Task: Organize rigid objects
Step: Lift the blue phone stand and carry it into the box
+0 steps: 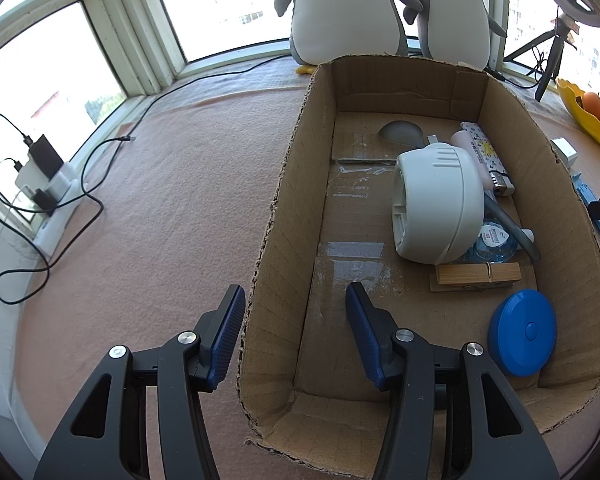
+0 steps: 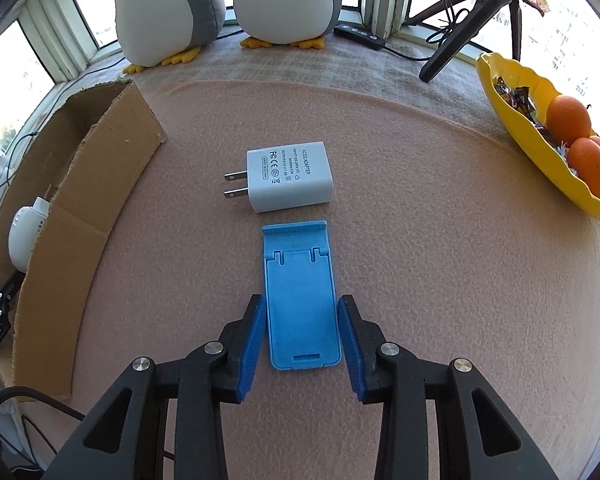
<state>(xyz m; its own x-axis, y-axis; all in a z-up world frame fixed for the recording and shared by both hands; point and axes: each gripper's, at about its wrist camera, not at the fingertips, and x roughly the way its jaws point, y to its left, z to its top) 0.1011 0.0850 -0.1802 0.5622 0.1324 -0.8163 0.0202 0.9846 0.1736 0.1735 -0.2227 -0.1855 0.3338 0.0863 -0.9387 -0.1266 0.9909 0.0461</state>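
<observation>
- Partly hidden: the blue phone stand [image 2: 300, 280] is cut off at the right edge of the left wrist view, where only a sliver shows beyond the cardboard box [image 1: 284, 200]. Several items inside the box lie under a white round housing [image 1: 436, 208] and are hard to identify.
- Right wrist view only: the stand lies flat on the pink-covered counter [image 2: 420, 240], outside the box and to its right. It sits just in front of a white power adapter [image 2: 288, 178] without touching it.
- The right gripper [image 2: 301, 300] grasps the stand; its blue pads meet both long edges near the stand's near end.
- The stand's long axis runs straight away from the gripper, lipped end farthest, toward the adapter. The adapter lies crosswise, prongs pointing left toward the box.
- Left wrist view only: the box interior, with the white housing, a wooden clothespin [image 1: 480, 274] and a blue disc [image 1: 522, 332] near the right wall.
- The left gripper [image 1: 295, 288] stands released, straddling the box's left wall, one finger outside and one inside, neither pad visibly pressing the cardboard.
- A yellow dish [image 2: 512, 120] holding oranges [image 2: 568, 118] sits at the counter's right, well apart from the stand.
</observation>
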